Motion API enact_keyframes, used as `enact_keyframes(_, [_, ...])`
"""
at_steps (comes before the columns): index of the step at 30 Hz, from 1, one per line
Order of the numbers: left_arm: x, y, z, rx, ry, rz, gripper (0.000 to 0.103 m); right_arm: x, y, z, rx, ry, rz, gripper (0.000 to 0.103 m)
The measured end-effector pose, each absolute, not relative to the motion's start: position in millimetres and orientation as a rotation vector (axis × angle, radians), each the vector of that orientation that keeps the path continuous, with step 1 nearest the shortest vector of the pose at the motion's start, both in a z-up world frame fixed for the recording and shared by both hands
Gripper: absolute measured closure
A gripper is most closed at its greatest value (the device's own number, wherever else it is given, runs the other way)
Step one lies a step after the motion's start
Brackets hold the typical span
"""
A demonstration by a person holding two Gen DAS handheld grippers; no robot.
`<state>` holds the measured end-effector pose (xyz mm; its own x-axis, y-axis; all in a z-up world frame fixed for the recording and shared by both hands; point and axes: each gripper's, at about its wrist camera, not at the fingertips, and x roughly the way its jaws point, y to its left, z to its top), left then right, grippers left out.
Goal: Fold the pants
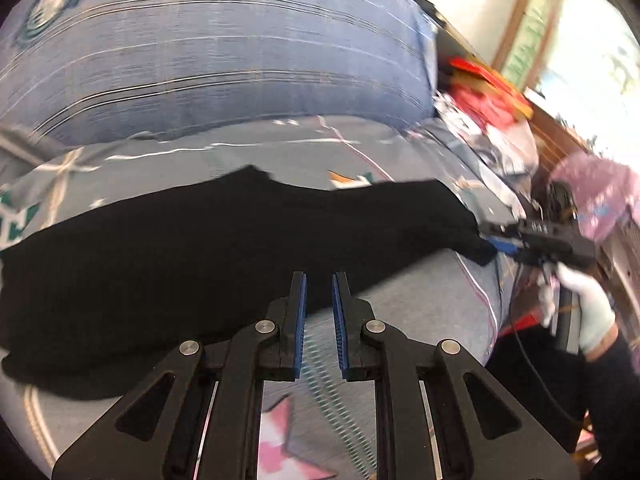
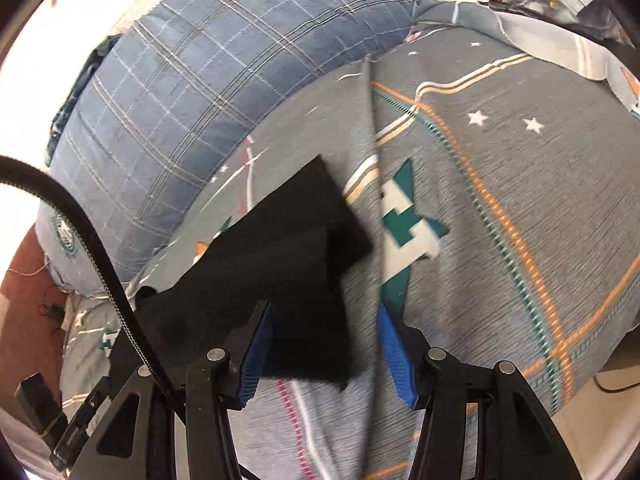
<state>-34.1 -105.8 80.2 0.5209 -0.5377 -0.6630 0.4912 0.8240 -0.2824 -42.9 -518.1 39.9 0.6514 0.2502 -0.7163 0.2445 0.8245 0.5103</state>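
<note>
**Black pants half-laid on a patterned bed, right gripper open at their end**

The bed [image 2: 500, 184] carried a grey-blue sheet with stars, orange stripes and teal shapes, and a plaid blue pillow [image 2: 224, 92] lay along its far edge. Clutter was heaped past the bed's far corner, by a window.

The pants [image 1: 224, 248] lay as a long black band across the sheet, in front of the pillow. In the right wrist view they looked already doubled, one layer stepped over another, with a squared end pointing towards the pillow.

The left gripper [image 1: 319, 312] hovered just over the pants' near edge, its blue pads narrowly apart and holding nothing. The right gripper [image 2: 326, 344] stood wide, the near end of the pants lying between its jaws, unpinched. From the left wrist view it sat at that end, held by a white-gloved hand [image 1: 588, 308]; whether the pads touched cloth was unclear.

The risks, as I judged them: a pinch at that end could catch only the top layer, so the stacked layers would slide apart. The sheet's loose crease beside the pants might also be caught and dragged. Both views were blurred, so a quick move could skew the edges.
</note>
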Motion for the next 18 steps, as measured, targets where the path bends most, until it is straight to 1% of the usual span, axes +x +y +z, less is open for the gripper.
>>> enact_keyframes(4, [-34, -121, 77, -0.013, 0.823, -0.643, 0.091, -29, -523, 29, 0.619, 0.886, 0.072, 0.052])
enact_keyframes(5, [-33, -120, 74, -0.002, 0.827, -0.632, 0.091, -27, -519, 30, 0.569, 0.865, 0.096, 0.057])
enact_keyframes(6, [-31, -120, 72, -0.001, 0.835, -0.621, 0.091, -27, -518, 31, 0.533, 0.861, 0.108, 0.074])
enact_keyframes(9, [-26, -116, 69, -0.033, 0.854, -0.617, 0.091, -21, -505, 35, 0.432, 0.871, 0.134, 0.087])
enact_keyframes(12, [-27, -119, 72, -0.038, 0.833, -0.606, 0.091, -26, -496, 55, 0.318, 0.816, 0.139, 0.092])
enact_keyframes(14, [-28, -115, 73, -0.042, 0.823, -0.606, 0.091, -28, -494, 72, 0.272, 0.775, 0.135, 0.092])
enact_keyframes(18, [-24, -112, 73, -0.069, 0.822, -0.599, 0.091, -28, -485, 90, 0.131, 0.767, 0.134, 0.092])
